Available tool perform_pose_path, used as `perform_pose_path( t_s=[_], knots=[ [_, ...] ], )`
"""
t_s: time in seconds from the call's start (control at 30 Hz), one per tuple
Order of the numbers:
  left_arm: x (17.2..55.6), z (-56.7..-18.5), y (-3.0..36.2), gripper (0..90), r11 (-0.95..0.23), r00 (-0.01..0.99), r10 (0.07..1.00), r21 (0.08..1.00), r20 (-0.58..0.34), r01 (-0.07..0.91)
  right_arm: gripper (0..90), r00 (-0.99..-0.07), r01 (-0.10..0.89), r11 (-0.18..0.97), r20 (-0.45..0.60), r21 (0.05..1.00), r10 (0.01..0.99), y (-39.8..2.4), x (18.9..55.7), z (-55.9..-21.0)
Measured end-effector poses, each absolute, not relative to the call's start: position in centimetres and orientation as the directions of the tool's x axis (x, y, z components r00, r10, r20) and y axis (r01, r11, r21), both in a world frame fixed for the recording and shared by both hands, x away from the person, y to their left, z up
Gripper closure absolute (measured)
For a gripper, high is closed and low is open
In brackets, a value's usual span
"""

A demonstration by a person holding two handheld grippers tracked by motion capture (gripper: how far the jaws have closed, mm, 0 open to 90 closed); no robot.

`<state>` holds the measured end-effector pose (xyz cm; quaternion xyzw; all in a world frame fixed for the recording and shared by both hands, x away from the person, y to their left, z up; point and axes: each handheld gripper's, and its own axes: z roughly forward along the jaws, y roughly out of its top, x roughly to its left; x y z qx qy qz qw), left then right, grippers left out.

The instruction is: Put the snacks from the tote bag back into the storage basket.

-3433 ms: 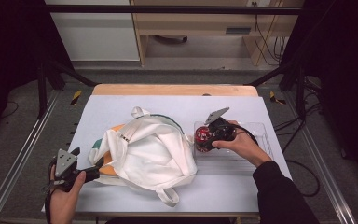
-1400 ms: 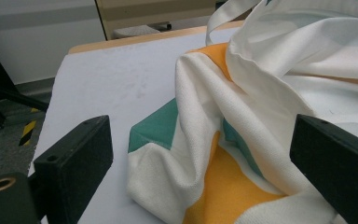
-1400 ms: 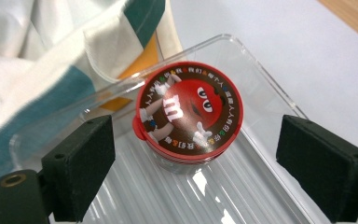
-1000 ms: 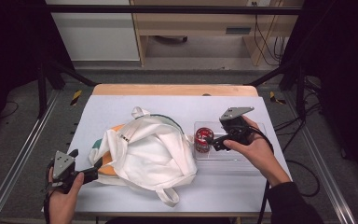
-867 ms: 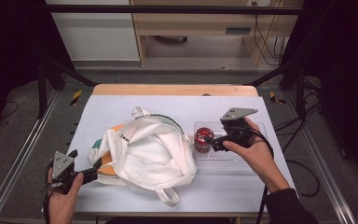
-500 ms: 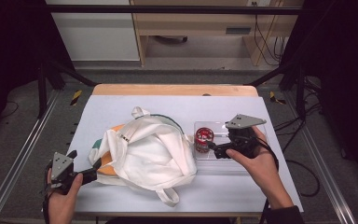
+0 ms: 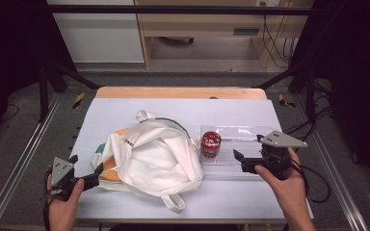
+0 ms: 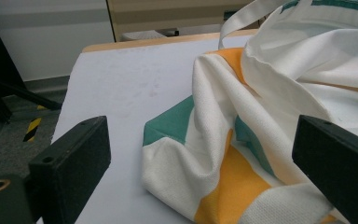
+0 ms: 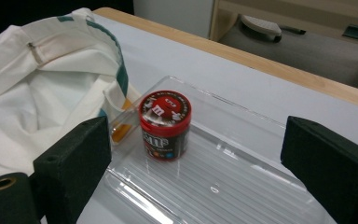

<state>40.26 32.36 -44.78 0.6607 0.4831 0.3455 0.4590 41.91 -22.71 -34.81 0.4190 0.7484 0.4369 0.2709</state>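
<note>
At lower left, the left gripper (image 7: 84,177) sits spread wide beside the cloth bag (image 7: 149,156). Centre-right, the red-lidded jar (image 7: 210,144) stands upright in the clear tray (image 7: 250,134). The right gripper (image 7: 243,161) gapes empty, near it.

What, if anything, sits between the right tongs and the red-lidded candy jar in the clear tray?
Nothing visible does. The candy jar stands upright at the clear tray's end nearest the tote bag. The right tongs are open and aimed at it, with bare ribbed tray floor in between.
</note>
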Motion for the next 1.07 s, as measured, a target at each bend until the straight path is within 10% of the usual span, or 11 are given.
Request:
perform_pose_path(
  t_s=[1.07],
  knots=[
    [40.0, -44.4, 33.0, 4.1, -0.107, 0.282, 0.959, 0.944, 0.015, 0.312, 6.5, -0.342, 0.509, 0.184, 0.002, 0.841, 0.940, -29.1, 37.8, -43.4]
  ],
)
